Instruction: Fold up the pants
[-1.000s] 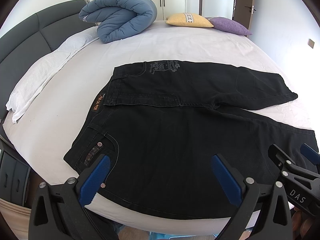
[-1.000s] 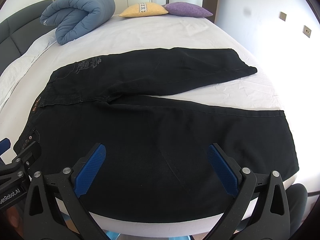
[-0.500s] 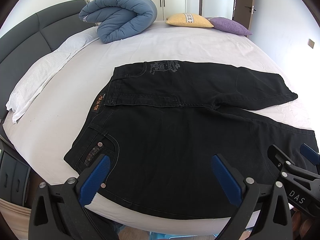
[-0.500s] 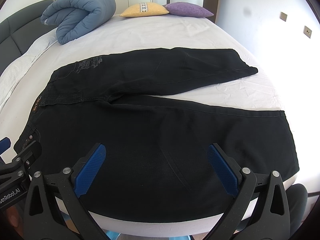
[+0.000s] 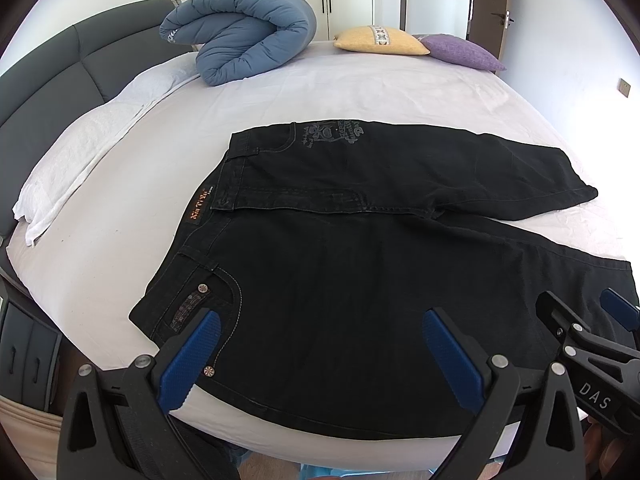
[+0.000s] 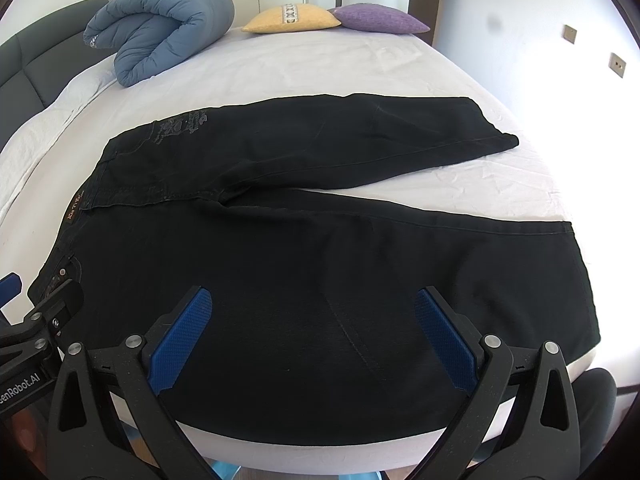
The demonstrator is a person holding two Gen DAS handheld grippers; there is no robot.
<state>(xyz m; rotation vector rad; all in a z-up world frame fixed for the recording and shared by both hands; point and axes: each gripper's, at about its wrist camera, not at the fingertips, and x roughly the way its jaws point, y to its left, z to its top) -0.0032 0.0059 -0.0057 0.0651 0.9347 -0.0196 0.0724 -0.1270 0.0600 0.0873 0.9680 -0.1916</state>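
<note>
Pants are lying flat on the bed, waistband toward the headboard side at our left, legs running out to our right. One leg is lying along the near edge of the bed; the other is angling away from it, so a wedge of white sheet is showing between the two hems. No fold is yet in place.

We are holding the left hand-held gripper above the near waist corner, close to the front pocket. Its jaws are standing wide apart and are gripping nothing. We are holding the right hand-held gripper above the near leg, between knee and hem. Its jaws are likewise wide apart and empty.

Step in hand, as we are judging it: the approach before the first fold, which is the lengthwise fold laying one leg over the other.

The next move is calling for both grippers to come down to the near edge, the left one at the waistband and the right one near the hem. Each needs to close on the full thickness of denim. We are then needing to lift both ends level and carry them across together, so the leg is landing square on the far leg.
</note>
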